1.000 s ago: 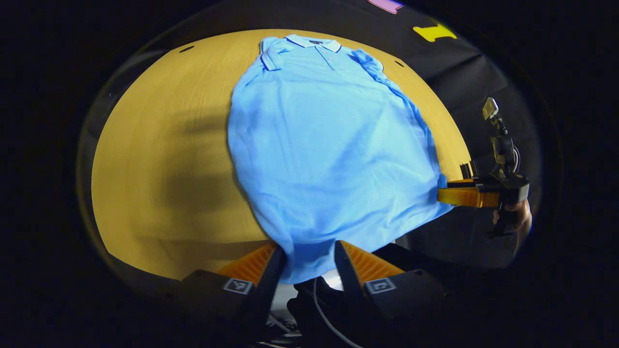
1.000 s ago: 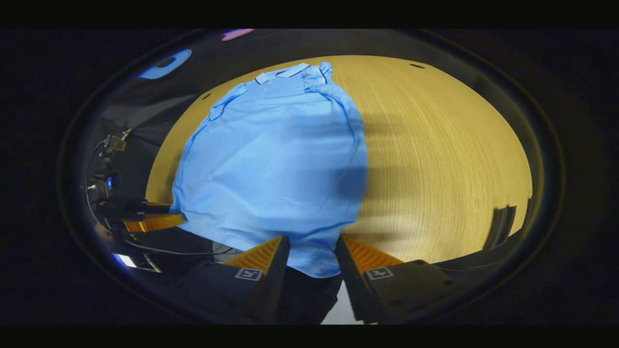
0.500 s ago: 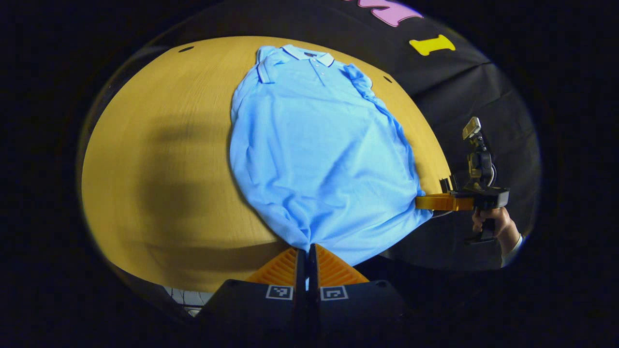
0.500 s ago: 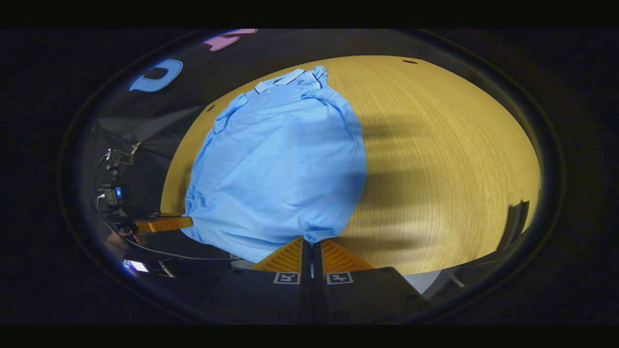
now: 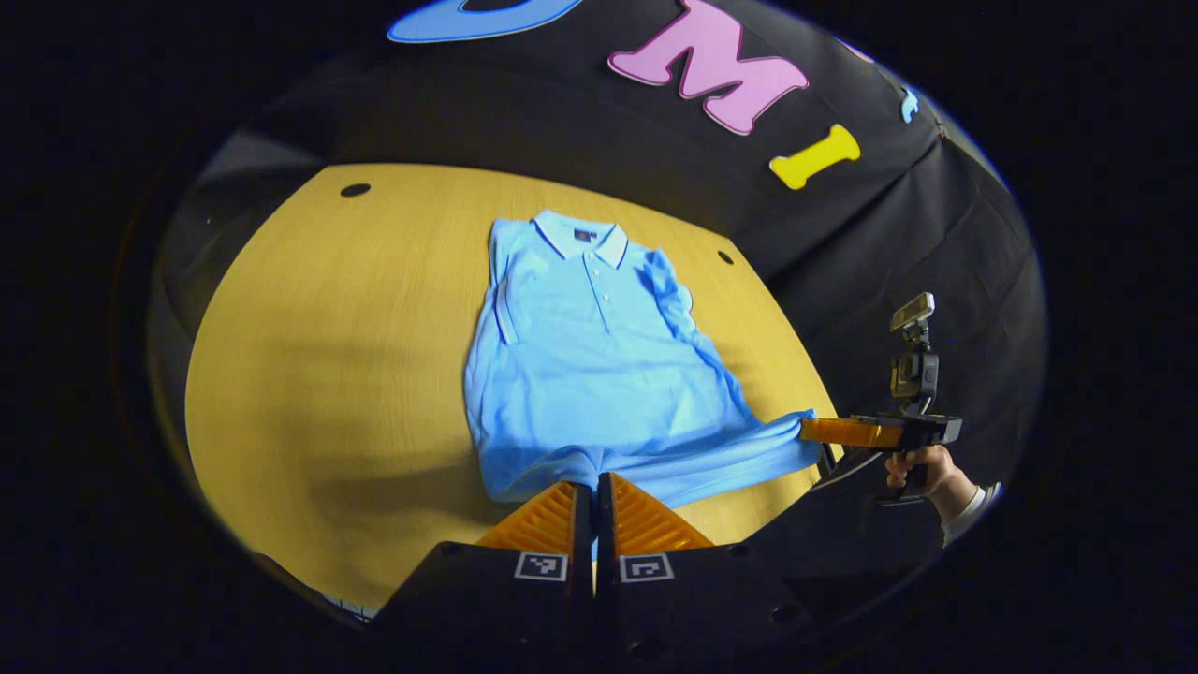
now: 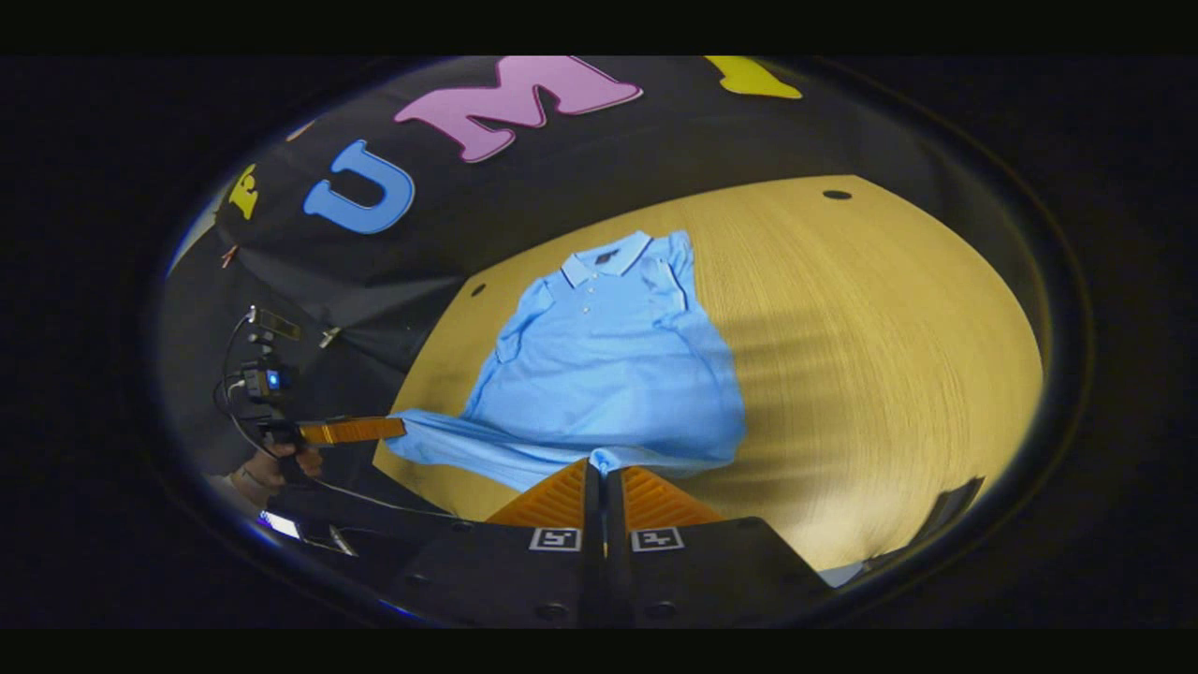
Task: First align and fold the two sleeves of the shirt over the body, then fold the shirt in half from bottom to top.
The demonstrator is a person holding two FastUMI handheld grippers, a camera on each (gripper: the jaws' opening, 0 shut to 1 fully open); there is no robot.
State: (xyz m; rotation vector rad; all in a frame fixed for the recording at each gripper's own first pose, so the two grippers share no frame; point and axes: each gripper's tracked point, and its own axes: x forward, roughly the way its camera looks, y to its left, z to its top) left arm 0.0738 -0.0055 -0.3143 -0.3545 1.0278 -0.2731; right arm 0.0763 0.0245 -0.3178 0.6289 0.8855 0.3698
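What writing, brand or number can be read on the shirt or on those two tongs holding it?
Neck tag inside the collar of the shirt: too small to read.
Square markers on the left tongs and the right tongs: black-and-white patterns, no words or numbers.
Shirt front: no print or logo that I can make out.
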